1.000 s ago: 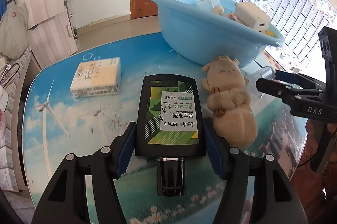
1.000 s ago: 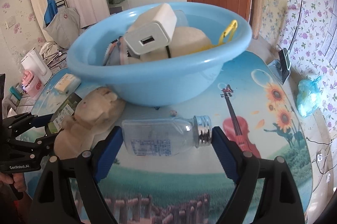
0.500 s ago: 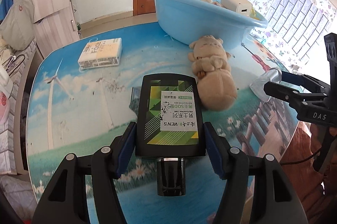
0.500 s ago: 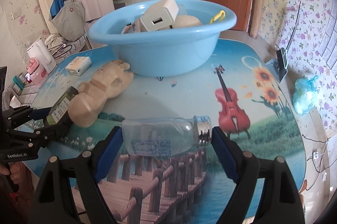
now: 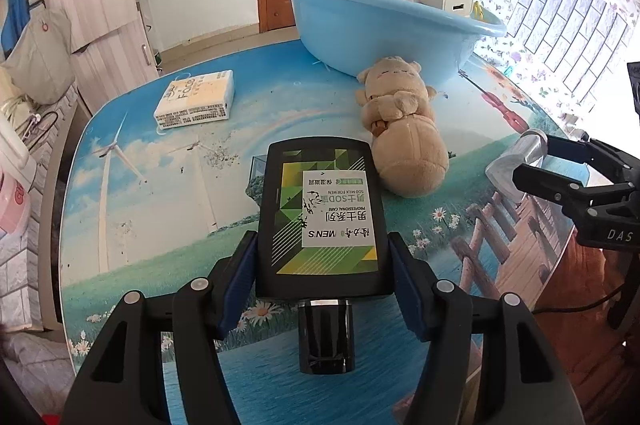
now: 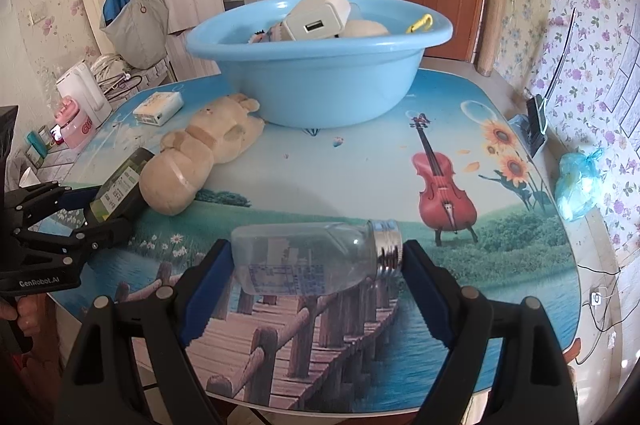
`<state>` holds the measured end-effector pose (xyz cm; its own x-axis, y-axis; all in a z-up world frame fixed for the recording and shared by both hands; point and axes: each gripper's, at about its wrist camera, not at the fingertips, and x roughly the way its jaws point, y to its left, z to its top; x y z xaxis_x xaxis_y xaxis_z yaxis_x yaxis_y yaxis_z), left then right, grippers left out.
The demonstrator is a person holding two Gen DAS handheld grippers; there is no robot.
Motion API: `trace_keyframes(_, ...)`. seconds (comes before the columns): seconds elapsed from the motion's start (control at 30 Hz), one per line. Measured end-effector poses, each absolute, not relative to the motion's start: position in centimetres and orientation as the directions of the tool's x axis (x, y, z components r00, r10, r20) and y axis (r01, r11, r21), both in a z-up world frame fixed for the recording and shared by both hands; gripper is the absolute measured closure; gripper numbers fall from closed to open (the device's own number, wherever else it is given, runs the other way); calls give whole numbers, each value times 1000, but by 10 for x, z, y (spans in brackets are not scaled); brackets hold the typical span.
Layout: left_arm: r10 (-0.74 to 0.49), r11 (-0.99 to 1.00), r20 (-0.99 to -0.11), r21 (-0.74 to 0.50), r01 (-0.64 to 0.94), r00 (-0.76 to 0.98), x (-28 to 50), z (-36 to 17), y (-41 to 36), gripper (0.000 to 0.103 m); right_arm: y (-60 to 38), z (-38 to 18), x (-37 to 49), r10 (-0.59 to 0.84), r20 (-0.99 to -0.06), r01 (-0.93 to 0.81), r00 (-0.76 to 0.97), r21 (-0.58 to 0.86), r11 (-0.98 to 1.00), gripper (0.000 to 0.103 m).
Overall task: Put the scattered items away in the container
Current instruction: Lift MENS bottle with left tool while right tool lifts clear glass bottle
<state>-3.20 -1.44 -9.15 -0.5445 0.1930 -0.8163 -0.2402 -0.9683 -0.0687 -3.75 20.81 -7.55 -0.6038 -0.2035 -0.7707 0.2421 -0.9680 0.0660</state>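
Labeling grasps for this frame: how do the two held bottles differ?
The black bottle in the left gripper is opaque, flat-sided, with a green label and black cap; the clear bottle in the right gripper is see-through with a silver screw cap. The black bottle points along the fingers, cap toward the camera; the clear bottle lies crosswise, gripped end to end. Both are held off the table, not yet in the blue basin.

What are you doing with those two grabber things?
A person is tidying the table with a gripper in each hand. The left gripper is shut on a black bottle, and the right gripper is shut on a clear bottle. Both are held over the near end of the table, not yet at the blue basin, which already holds a white charger and other bits. A plush toy and a tissue pack lie on the table.
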Motion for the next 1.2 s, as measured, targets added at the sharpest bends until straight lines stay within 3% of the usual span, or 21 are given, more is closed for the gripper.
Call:
trace_keyframes(0.23, 175, -967, -813, -36, -253, -555, -33, -93, -9, 34, 206, -76, -36, -205, -763, 252, -614, 57, -966, 18)
trace_keyframes(0.67, 174, -966, -809, -30, -255, -562, -39, -94, -7, 31, 200, -81, -40, -202, -770, 266, -605, 44, -963, 17)
trace_keyframes(0.73, 176, -966, -808, -32, -256, -563, -39, -94, -7, 32, 200, -81, -41, -204, -769, 266, -607, 45, -963, 17)
trace_keyframes(0.83, 175, -966, -804, -30, -255, -568, -39, -92, -8, 41, 200, -81, -41, -203, -769, 264, -606, 46, -963, 17)
trace_keyframes(1.2, 200, -967, -803, -69, -246, -561, -37, -91, -13, 41, 205, -74, -40, -221, -741, 259, -634, 66, -964, 19)
